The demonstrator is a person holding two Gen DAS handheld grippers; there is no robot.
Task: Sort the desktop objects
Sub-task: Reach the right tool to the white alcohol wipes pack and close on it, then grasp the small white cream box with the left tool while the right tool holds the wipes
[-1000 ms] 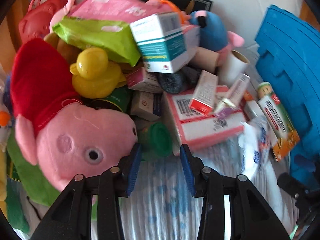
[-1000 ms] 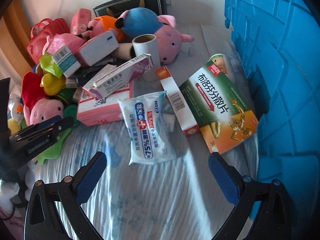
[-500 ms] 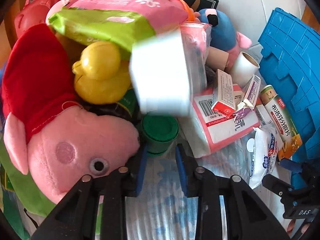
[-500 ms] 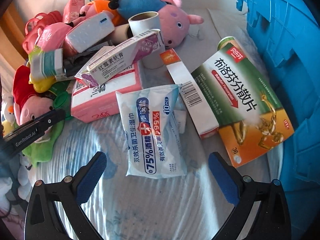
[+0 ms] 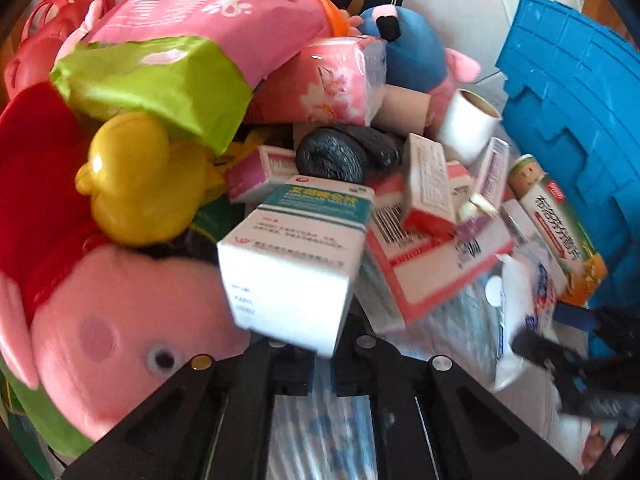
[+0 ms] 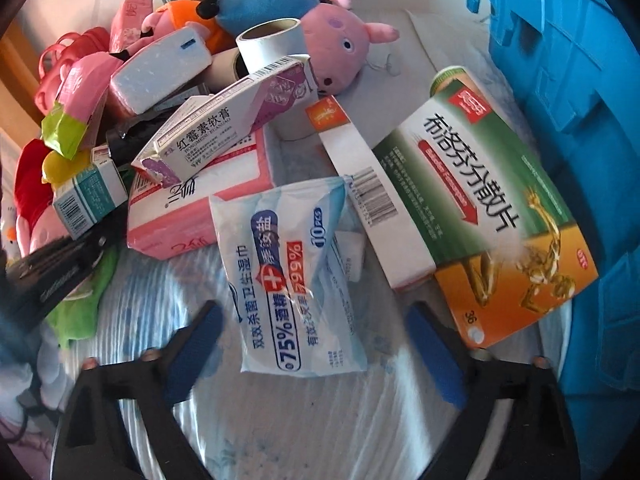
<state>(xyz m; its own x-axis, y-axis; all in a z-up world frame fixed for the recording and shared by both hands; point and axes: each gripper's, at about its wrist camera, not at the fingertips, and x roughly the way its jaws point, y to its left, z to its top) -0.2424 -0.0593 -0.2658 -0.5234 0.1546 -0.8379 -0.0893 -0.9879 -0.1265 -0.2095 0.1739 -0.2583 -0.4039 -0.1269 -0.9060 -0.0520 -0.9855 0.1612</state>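
Flat white-and-blue wet-wipe packet [image 6: 294, 276]: long axis toward right tool [image 6: 316, 344], between its closing jaws, untouched | left tool [image 5: 320, 354]: closed, empty | white-and-teal cardboard medicine box [image 5: 296, 256] blocks it.

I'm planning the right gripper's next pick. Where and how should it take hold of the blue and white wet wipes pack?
The wet wipes pack lies flat on the striped cloth, long axis pointing away, between the closing right gripper pads. Probably come from above and pinch its near end across the narrow width: both long edges look free there, while farther up a white carton crowds it.
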